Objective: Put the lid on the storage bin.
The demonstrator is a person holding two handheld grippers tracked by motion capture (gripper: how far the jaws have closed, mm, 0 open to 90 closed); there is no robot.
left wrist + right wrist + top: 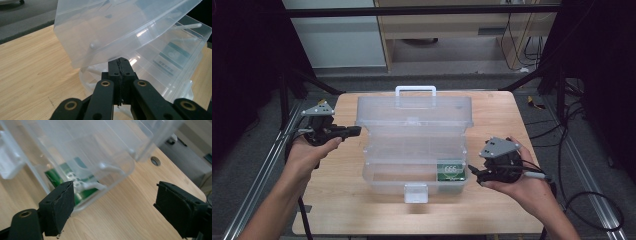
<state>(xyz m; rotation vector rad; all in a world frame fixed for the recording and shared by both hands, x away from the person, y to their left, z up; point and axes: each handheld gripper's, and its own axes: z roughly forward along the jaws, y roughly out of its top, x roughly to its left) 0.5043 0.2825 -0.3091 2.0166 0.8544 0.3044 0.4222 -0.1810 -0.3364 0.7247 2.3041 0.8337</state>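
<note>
A clear plastic toolbox stands open in the middle of the wooden table, its top tier lifted back and its white handle at the far side. A green pack lies in the bottom tub's front right corner, seen through the plastic as green pack and pack. My left gripper is shut with nothing in it, its tip just under the left corner of the raised tier. My right gripper stands open beside the tub's right end, jaws wide apart, holding nothing.
The white latch hangs at the box's front. Bare table runs left, right and in front of the box. A round hole sits in the tabletop. Metal rails flank the table; cables lie on the floor at right.
</note>
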